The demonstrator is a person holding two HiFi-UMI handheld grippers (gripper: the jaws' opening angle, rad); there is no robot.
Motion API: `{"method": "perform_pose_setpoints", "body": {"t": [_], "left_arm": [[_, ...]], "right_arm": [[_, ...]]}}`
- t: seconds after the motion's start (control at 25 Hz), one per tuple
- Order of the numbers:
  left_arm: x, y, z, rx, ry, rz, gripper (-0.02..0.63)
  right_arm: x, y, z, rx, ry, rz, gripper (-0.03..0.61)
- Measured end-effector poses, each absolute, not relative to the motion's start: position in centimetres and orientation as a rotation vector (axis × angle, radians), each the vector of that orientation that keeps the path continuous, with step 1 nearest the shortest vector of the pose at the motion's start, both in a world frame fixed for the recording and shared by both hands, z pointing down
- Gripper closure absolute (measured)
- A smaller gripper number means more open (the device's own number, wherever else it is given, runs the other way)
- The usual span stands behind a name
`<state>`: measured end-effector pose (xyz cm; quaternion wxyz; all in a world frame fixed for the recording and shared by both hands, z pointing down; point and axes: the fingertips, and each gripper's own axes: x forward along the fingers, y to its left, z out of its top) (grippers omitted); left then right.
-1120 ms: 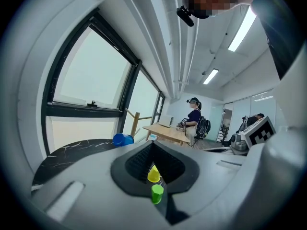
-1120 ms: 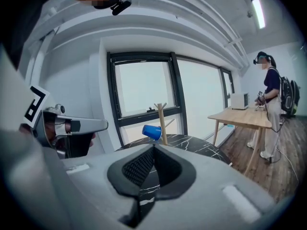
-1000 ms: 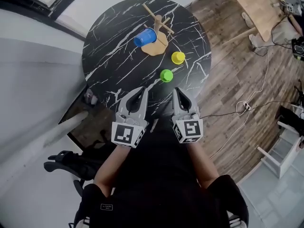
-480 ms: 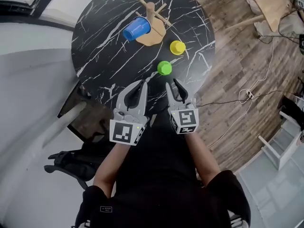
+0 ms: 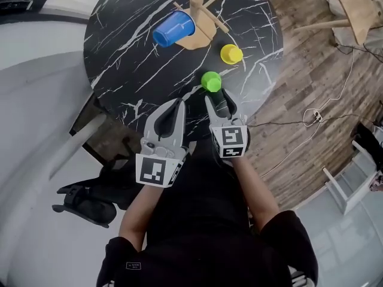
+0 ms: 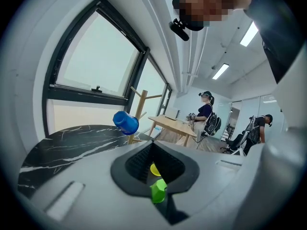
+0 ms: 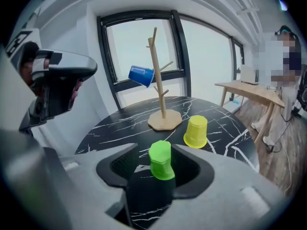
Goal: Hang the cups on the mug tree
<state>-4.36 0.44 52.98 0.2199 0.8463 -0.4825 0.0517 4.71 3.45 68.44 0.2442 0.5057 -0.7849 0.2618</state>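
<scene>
A green cup (image 5: 210,81) stands upside down on the black marble table (image 5: 125,70), near its front edge. My right gripper (image 5: 216,95) is open; its jaws have just been opening, and the green cup (image 7: 161,159) stands between them with the pads off it. A yellow cup (image 7: 196,131) stands upside down just beyond. The wooden mug tree (image 7: 160,80) rises at the far side, with a blue cup (image 7: 141,75) hung on a left branch. My left gripper (image 5: 179,103) is shut and empty, beside the right one.
The round table's front edge lies under both grippers. A wooden table (image 5: 353,5) and cables (image 5: 311,118) are on the wood floor at right. A black office chair (image 5: 84,199) stands low at left. People stand far off in the left gripper view.
Both grippers have moved forward and down toward the table. The right jaws went from shut to wide open and now flank the green cup. The left jaws stayed shut.
</scene>
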Motion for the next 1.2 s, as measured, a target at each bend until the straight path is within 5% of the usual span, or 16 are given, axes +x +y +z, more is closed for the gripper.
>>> {"method": "perform_pose_setpoints", "body": {"t": [0.44,1.2], "left_arm": [[-4.5,-0.4,55.2,2.283,-1.357,0.148,0.62],[-5.2,-0.6,56.3,2.241,-1.37,0.146,0.62]], "right_arm": [[4.6,2.3,71.7,1.302,-2.086,0.72,0.336],[4.3,1.4,72.8,1.278,-2.066,0.688,0.348]]}}
